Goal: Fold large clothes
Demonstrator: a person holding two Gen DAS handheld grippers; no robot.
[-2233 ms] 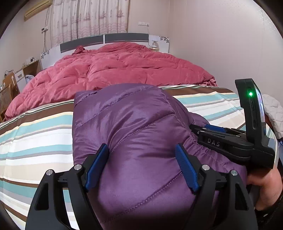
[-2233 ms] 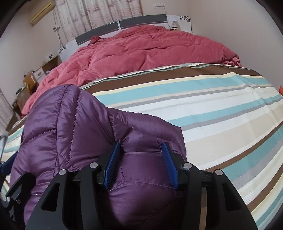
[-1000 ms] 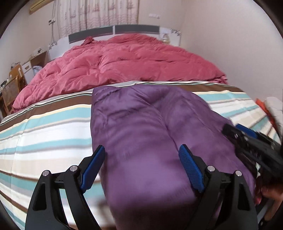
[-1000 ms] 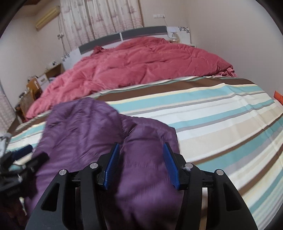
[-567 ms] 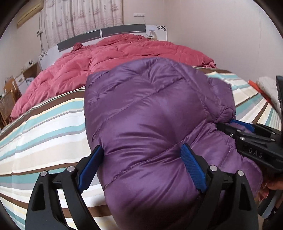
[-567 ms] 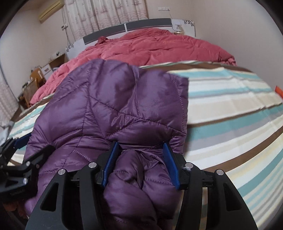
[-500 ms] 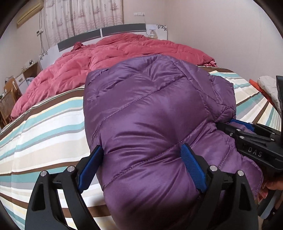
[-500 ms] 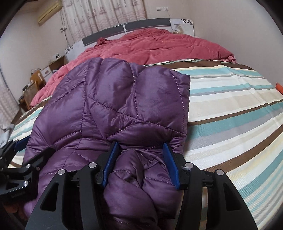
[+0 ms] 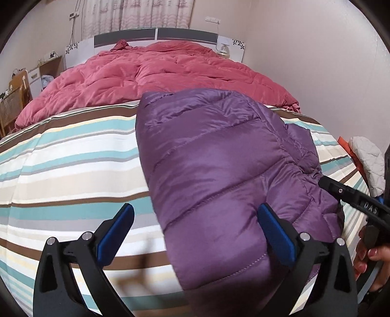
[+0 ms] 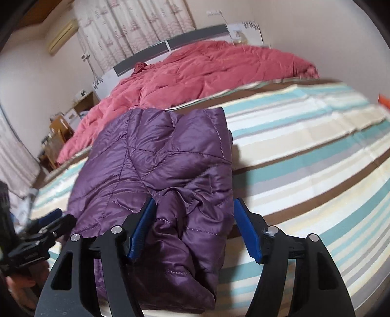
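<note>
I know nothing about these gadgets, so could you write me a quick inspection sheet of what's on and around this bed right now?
Surface: striped bed sheet, visible part flat.
Job's things: purple padded jacket, folded into a bundle, lying on the sheet.
Clutter: red quilt heaped at the head end; pale quilted item and an orange thing at the bed's edge.
Grippers: left gripper jaws opening, jacket between them, one pad clear of it; right gripper jaws opening, jacket edge between them.
Cables: wires hanging on the wall beside the curtain.
Surroundings: headboard, curtain, wall air conditioner, wooden furniture at the side.
</note>
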